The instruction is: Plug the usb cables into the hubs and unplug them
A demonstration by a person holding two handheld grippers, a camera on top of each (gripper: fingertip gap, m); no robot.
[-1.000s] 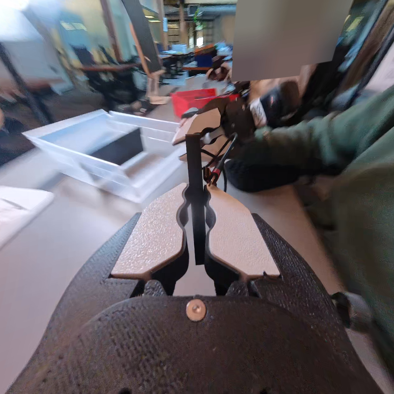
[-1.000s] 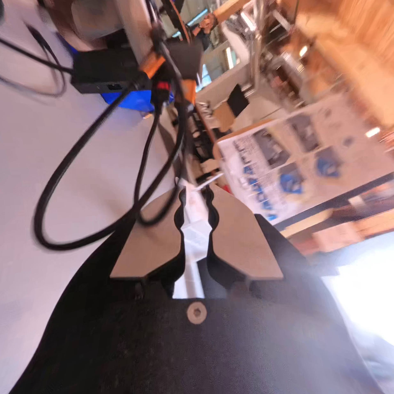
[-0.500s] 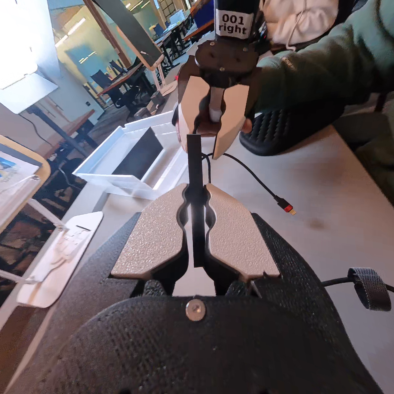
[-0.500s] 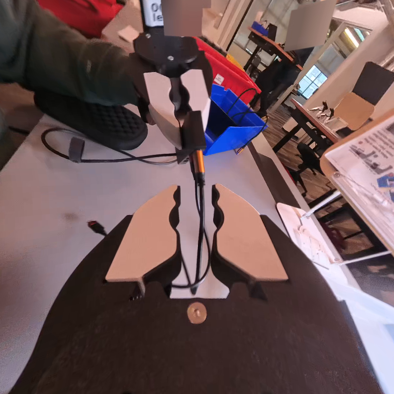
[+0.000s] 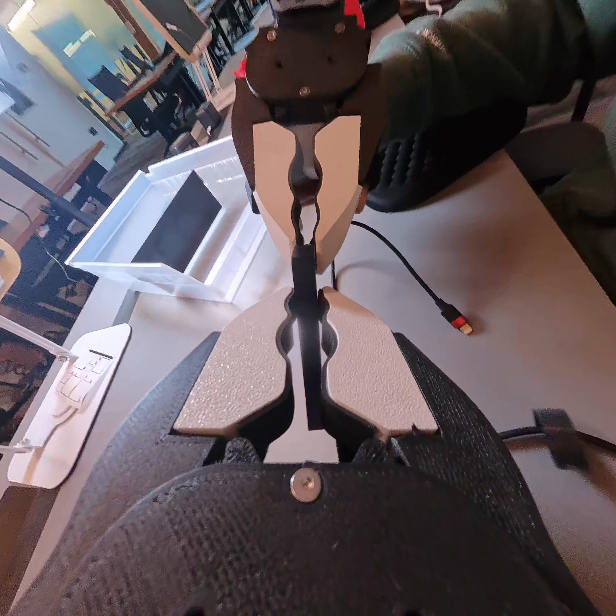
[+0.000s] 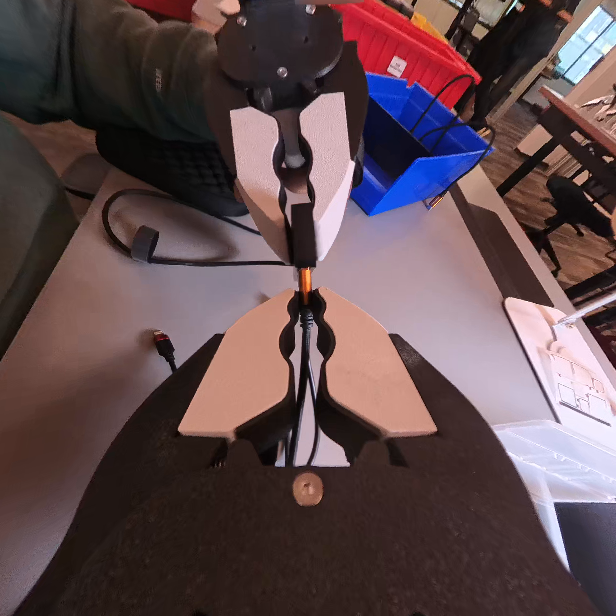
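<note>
Left wrist view: the left tool (image 5: 305,293) is clenched on a slim black USB hub (image 5: 308,333), held edge-on above the grey desk (image 5: 500,266). The right tool (image 5: 305,240) faces it, its tips at the hub's far end.

Right wrist view: the right tool (image 6: 306,293) grips an orange-sleeved USB plug (image 6: 305,286), the black cable (image 6: 303,383) trailing back between its fingers (image 6: 253,366). The plug's tip meets the end of the hub; whether it is fully seated cannot be told. The left tool (image 6: 300,246) holds the hub from the opposite side.

Relative to the hub: a loose red-tipped cable end (image 5: 458,321) lies on the desk to the left tool's right; a white tray (image 5: 166,233) sits to its left. A blue bin (image 6: 416,160) with cables stands behind the hub in the right wrist view, a red bin (image 6: 400,40) beyond it.
</note>
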